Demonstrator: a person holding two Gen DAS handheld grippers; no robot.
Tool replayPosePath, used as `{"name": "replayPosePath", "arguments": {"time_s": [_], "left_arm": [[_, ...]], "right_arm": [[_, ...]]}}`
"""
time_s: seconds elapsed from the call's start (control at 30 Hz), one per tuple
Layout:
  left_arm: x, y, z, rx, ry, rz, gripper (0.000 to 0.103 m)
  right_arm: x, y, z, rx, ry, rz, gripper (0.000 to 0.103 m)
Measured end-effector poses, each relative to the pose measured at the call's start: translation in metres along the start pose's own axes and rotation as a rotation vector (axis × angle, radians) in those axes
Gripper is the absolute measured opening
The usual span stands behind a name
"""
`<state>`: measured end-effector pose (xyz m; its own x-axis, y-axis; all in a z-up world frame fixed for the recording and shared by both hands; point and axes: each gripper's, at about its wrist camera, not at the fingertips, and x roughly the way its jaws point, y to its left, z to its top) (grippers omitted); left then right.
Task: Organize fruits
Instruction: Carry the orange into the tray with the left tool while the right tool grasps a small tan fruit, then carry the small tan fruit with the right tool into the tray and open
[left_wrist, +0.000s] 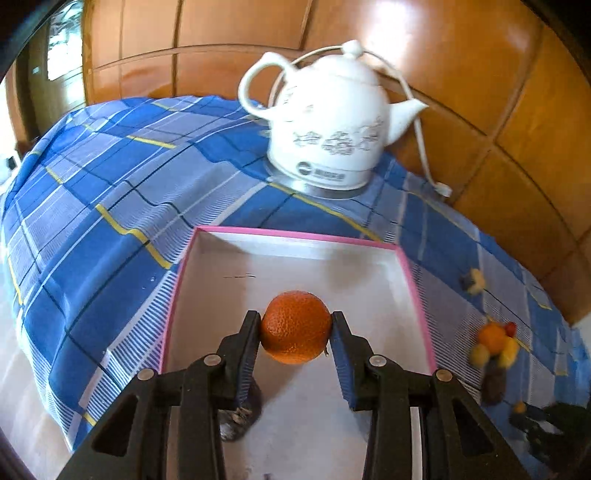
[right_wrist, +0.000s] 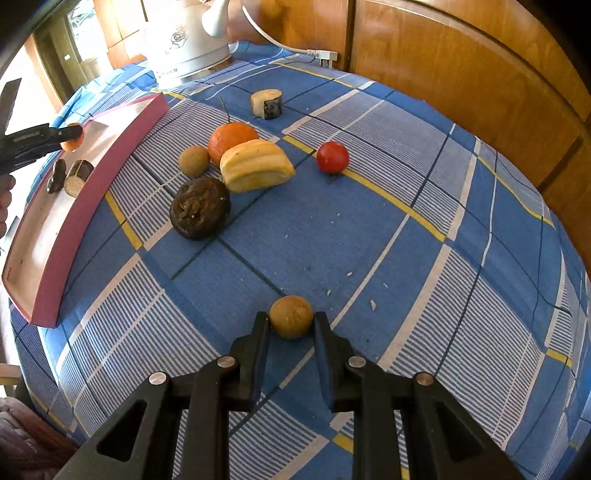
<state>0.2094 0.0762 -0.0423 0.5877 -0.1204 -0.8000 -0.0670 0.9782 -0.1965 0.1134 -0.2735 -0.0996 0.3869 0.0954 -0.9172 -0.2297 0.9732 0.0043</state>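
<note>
My left gripper is shut on an orange and holds it above the white floor of the pink-rimmed tray. A dark cut piece lies in the tray under the left finger. My right gripper is shut on a small brown round fruit just over the checked cloth. On the cloth beyond it lie a dark wrinkled fruit, a yellow ridged fruit, a second orange, a small tan fruit, a red tomato and a cut chunk.
A white ceramic kettle on its base stands behind the tray, its cord trailing to the right. Wooden panels close off the back. The tray sits at the table's left, holding two dark cut pieces.
</note>
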Motion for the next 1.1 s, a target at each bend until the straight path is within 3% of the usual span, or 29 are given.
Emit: {"name": "replayPosePath", "arguments": {"time_s": [0.07, 0.13, 0.2, 0.47, 0.7, 0.83, 1.1], "left_arm": [[0.001, 0.004, -0.001, -0.017, 0.009, -0.003, 0.041], [-0.003, 0.005, -0.003, -0.016, -0.01, 0.016, 0.056], [-0.014, 0.004, -0.008, -0.007, -0.041, 0.019, 0.059], [-0.055, -0.013, -0.034, 0.034, -0.102, 0.046, 0.059], [-0.081, -0.026, -0.072, 0.036, -0.102, 0.034, 0.06], [-0.093, -0.031, -0.088, 0.057, -0.119, 0.04, 0.068], [-0.105, -0.044, -0.109, 0.131, -0.133, 0.054, 0.071]], "right_arm": [[0.0, -0.001, 0.0, 0.001, -0.001, 0.001, 0.024], [0.0, -0.001, 0.0, 0.001, 0.001, -0.006, 0.024], [0.0, 0.0, 0.0, 0.002, 0.001, -0.009, 0.024], [-0.001, 0.002, 0.0, -0.002, 0.0, -0.02, 0.024], [-0.001, 0.001, 0.0, 0.0, 0.0, -0.019, 0.024], [-0.001, 0.003, 0.0, -0.005, -0.001, -0.027, 0.024], [-0.002, 0.004, -0.001, -0.007, -0.004, -0.039, 0.024]]}}
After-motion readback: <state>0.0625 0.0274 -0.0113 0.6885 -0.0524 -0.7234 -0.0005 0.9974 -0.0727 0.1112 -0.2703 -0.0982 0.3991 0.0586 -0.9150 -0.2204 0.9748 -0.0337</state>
